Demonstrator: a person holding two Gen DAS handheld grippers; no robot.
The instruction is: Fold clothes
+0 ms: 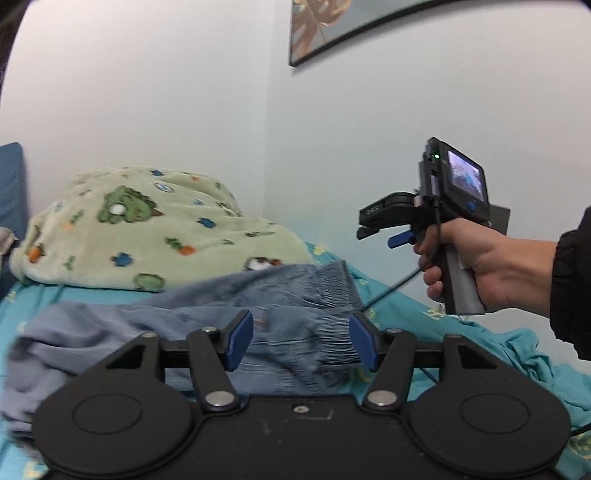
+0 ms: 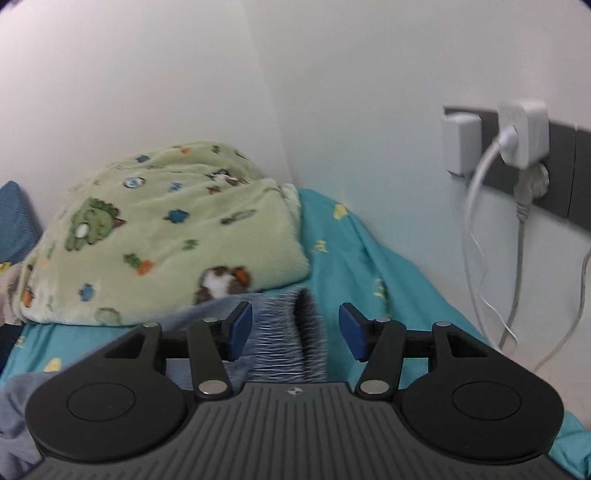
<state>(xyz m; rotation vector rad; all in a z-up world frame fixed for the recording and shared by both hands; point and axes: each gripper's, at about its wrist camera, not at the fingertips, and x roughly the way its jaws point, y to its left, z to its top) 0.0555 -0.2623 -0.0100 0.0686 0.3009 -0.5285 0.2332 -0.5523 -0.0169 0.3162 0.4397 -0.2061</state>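
A pair of blue-grey trousers [image 1: 192, 325] with a gathered elastic waistband [image 1: 334, 291] lies crumpled on the teal bedsheet [image 1: 413, 314]. My left gripper [image 1: 301, 341] is open and empty, hovering just above the waistband area. My right gripper [image 2: 295, 328] is open and empty above the waistband's end [image 2: 284, 332]. The right gripper also shows in the left wrist view [image 1: 364, 225], held in a hand at the right, above the bed.
A folded green fleece blanket [image 1: 144, 229] with animal prints sits behind the trousers against the white wall. A blue cushion [image 1: 11, 192] is at the far left. Chargers [image 2: 521, 133] and hanging cables are on the wall at right. A framed picture [image 1: 332, 26] hangs above.
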